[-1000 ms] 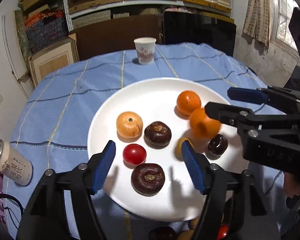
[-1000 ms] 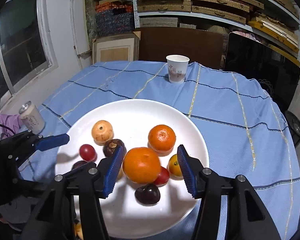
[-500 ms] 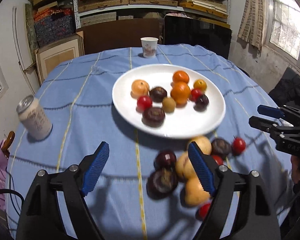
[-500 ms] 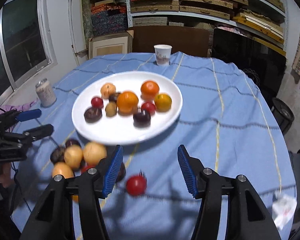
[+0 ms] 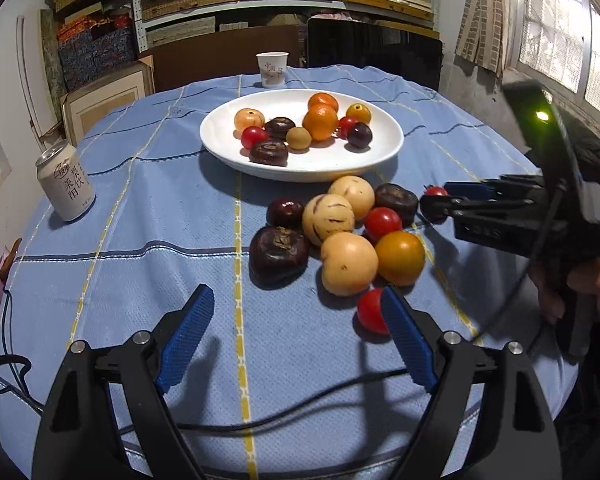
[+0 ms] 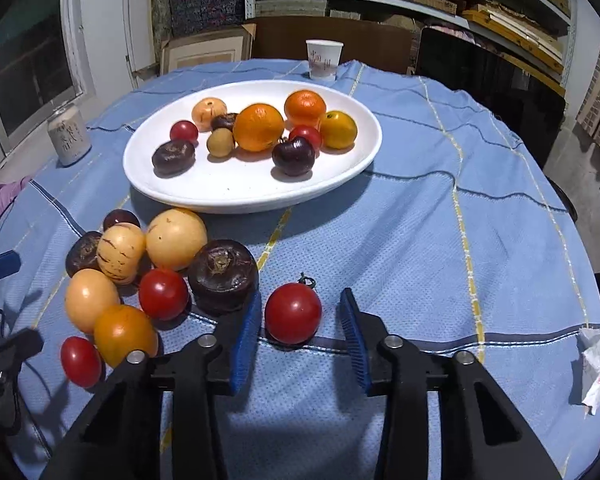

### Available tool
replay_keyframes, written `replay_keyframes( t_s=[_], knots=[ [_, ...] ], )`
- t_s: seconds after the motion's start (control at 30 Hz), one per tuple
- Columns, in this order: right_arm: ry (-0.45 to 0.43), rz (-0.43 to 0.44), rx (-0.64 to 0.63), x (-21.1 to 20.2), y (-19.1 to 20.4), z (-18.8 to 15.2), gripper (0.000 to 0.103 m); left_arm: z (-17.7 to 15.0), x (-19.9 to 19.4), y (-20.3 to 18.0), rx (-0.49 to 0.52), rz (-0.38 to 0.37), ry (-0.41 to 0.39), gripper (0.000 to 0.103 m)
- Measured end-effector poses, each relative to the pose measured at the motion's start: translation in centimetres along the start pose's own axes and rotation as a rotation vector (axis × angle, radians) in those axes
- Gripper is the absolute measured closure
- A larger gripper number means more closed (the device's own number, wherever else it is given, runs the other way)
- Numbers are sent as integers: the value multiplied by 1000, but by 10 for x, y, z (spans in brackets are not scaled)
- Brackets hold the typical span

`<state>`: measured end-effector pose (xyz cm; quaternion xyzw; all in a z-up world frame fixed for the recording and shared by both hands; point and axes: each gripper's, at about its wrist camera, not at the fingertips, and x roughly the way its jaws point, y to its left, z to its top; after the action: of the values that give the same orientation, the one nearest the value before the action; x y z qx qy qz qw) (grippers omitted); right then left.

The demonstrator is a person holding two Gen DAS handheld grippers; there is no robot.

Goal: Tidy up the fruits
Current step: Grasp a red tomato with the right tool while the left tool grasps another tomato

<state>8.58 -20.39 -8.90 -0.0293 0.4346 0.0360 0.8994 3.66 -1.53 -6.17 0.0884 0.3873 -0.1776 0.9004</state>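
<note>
A white plate (image 5: 300, 172) (image 6: 240, 196) holds oranges, dark fruits and small tomatoes. In front of it several loose fruits (image 5: 340, 236) (image 6: 140, 264) lie in a pile on the blue cloth. My right gripper (image 6: 298, 336) (image 5: 440, 196) is down at the pile's right edge, shut on a stemmed red tomato (image 6: 293, 312) (image 5: 436, 191) that rests on the cloth. My left gripper (image 5: 296, 340) hangs short of the pile with its jaws opening and nothing between them. A small red tomato (image 5: 370, 312) lies just outside its right pad.
A drink can (image 5: 66, 184) (image 6: 69, 136) stands at the left of the table and a paper cup (image 5: 273, 69) (image 6: 324, 58) behind the plate. A black cable (image 5: 300, 404) crosses the near cloth. Crumpled paper (image 6: 598, 368) lies at the right edge. Shelves and boxes stand behind.
Both grippers pulled back from over the plate to the loose fruits on the near cloth. The right jaws narrowed around the red tomato. The left jaws widened.
</note>
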Motion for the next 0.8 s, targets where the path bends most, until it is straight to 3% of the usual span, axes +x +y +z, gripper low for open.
replay_keyframes(
  t_s=[0.43, 0.6, 0.67, 0.7, 0.8],
  knots=[
    [-81, 23, 37, -46, 8, -35, 75, -4, 2, -37, 108, -23, -10, 22],
    [-101, 13, 76, -52, 3, -49, 75, -3, 17, -51, 125, -26, 15, 42],
    [-98, 34, 106, -50, -3, -49, 75, -5, 24, -54, 136, -23, 45, 65],
    [-87, 43, 123, -48, -7, -50, 75, -6, 27, -56, 142, -25, 64, 69],
    [-90, 66, 150, -48, -12, -51, 75, -6, 29, -54, 129, -25, 70, 73]
  ],
)
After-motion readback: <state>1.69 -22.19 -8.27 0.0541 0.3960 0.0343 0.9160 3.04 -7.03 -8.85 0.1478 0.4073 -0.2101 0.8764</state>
